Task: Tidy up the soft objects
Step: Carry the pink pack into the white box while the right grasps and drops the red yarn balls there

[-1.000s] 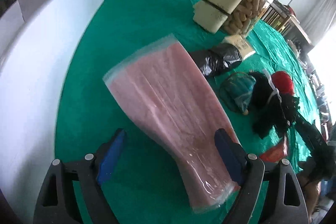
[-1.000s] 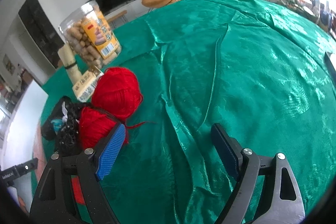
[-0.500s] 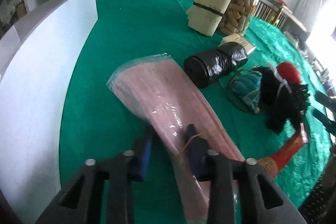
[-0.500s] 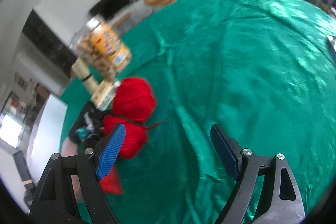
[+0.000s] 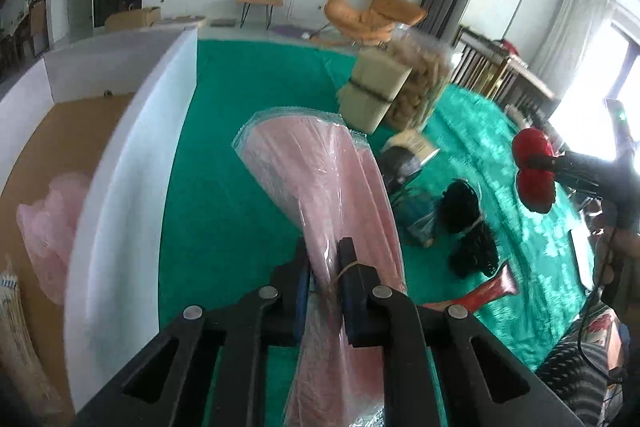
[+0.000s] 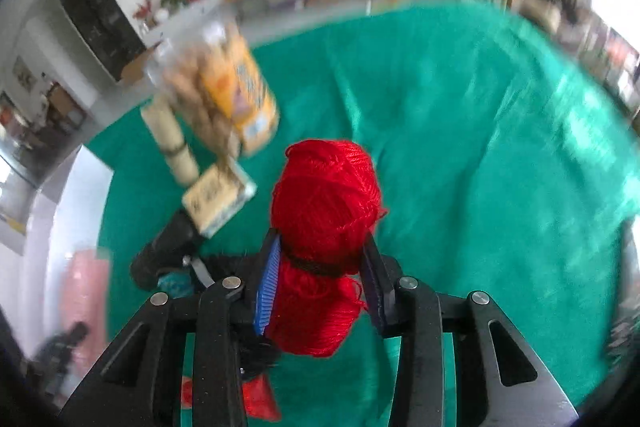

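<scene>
My left jaws (image 5: 324,263) pinch the pink packet (image 5: 320,179), right jaws (image 6: 320,267), just closing, clamp the red yarn (image 6: 326,199); carry both over the white wall (image 5: 132,163) (slowly) into the box.

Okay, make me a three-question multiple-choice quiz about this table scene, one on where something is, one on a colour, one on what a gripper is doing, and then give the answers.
1. Where is the white box wall relative to the pink bagged pack in the left wrist view?
A. to its left
B. to its right
C. under it

2. What colour is the yarn in the right gripper?
A. blue
B. red
C. yellow

3. What is the left gripper doing?
A. open over bare cloth
B. shut on the black bag
C. shut on the pink bagged pack

Answers: 1 A, the wall runs down the left of the view. 2 B, both wound balls are bright red. 3 C, its fingers pinch the plastic.
</scene>
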`<state>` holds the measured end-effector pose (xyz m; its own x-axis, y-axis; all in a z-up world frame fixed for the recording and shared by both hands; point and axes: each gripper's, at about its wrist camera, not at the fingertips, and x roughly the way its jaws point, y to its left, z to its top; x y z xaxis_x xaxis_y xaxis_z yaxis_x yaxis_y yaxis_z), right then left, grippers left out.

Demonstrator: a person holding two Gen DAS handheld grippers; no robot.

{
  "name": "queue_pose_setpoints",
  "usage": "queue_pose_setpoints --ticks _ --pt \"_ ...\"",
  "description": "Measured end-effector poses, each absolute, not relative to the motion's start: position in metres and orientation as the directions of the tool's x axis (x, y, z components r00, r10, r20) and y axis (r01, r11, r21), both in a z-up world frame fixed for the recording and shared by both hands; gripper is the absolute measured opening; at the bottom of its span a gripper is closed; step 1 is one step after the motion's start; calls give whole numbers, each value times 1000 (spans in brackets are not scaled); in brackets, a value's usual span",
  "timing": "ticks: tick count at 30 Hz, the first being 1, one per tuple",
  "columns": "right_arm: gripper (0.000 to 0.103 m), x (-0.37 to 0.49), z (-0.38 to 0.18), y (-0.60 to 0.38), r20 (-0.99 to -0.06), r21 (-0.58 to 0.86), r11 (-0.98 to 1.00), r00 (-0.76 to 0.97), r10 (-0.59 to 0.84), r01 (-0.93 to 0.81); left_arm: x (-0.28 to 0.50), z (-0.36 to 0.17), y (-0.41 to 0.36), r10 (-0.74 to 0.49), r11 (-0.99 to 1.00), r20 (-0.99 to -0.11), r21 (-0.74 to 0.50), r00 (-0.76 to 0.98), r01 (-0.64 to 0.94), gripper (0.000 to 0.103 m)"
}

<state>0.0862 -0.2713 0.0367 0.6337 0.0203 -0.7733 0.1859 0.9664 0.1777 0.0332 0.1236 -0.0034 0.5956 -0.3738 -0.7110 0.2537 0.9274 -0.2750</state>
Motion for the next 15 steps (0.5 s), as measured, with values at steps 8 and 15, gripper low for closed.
queue_pose_setpoints --ticks 8,15 --pt "39 80 91 -220 -703 240 971 693 158 22 18 46 160 -421 904 -624 -353 658 242 13" --pt "40 73 133 -90 -608 403 874 634 478 -273 -1 85 255 -269 948 -596 -304 756 98 14"
